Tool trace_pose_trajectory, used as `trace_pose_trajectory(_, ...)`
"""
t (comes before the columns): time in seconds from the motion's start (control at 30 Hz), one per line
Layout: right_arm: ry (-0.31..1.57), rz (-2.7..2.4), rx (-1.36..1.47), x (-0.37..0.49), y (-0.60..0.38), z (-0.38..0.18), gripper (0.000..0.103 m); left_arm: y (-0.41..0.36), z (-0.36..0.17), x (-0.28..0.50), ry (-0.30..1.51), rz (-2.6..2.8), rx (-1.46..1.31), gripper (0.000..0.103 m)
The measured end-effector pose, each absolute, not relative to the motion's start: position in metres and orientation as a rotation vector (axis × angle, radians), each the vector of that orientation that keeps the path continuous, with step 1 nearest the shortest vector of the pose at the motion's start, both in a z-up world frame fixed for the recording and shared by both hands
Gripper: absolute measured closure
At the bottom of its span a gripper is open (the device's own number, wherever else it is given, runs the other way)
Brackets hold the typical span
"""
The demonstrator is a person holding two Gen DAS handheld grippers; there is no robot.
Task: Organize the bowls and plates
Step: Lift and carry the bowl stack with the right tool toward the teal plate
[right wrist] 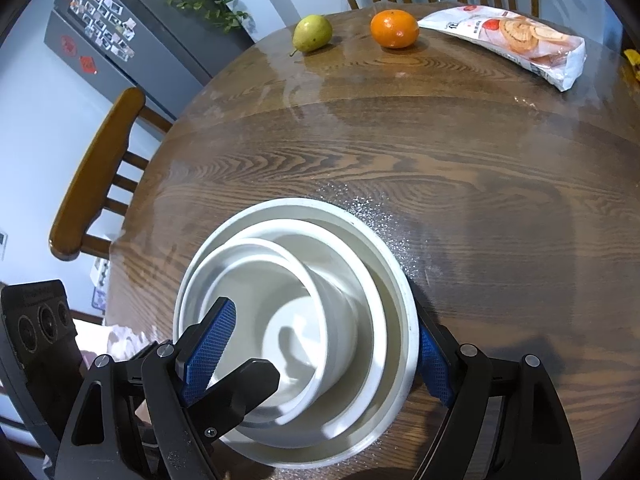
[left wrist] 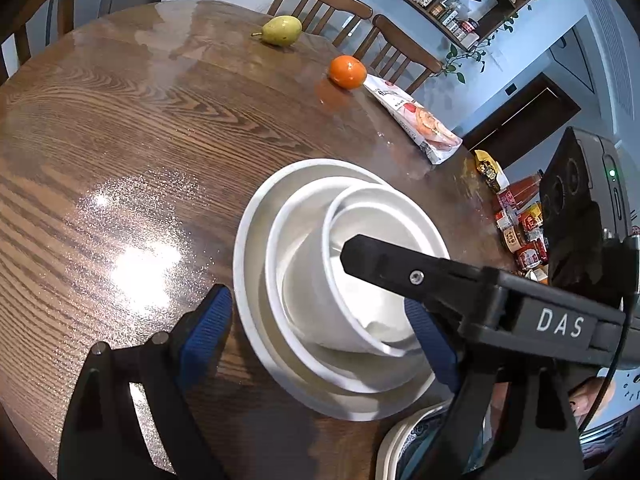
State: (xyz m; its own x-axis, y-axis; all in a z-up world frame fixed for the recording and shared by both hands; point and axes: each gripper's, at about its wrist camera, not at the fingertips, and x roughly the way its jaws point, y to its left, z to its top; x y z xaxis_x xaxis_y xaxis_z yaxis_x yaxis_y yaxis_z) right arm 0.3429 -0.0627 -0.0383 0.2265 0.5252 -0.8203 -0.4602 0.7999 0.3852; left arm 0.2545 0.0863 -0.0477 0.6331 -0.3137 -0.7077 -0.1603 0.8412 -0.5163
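Observation:
Three white dishes sit nested on the round wooden table (left wrist: 120,140): a wide plate (left wrist: 248,232), a medium bowl (left wrist: 276,240) in it, and a small bowl (left wrist: 360,200) lying tilted inside that. My left gripper (left wrist: 316,300) is open; its left pad is just outside the plate's rim and its right pad is by the small bowl. The black finger (left wrist: 384,260) of my right gripper crosses over the small bowl. In the right wrist view the right gripper (right wrist: 320,308) is open astride the same plate (right wrist: 312,204), medium bowl (right wrist: 372,304) and small bowl (right wrist: 280,248).
A pear (left wrist: 282,30), an orange (left wrist: 347,72) and a snack bag (left wrist: 416,120) lie at the far side. Small packets (left wrist: 520,224) crowd the right edge. A patterned plate's rim (left wrist: 396,436) shows near the front edge. Wooden chairs (right wrist: 92,176) ring the table.

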Motion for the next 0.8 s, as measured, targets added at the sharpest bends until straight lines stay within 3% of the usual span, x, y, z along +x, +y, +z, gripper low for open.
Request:
trace_pose_trajectory(0.33, 1.192, 0.692, 0.133, 0.343, -0.064, -0.045, 0.019, 0.087, -0.053, 0.256, 0.913, -0.131, -0.617, 0.016)
trace_pose_trajectory(0.8, 1.229, 0.689, 0.117, 0.342, -0.058, -0.055, 0.019, 0.078, -0.057, 0.255, 0.933, -0.121, -0.587, 0.024)
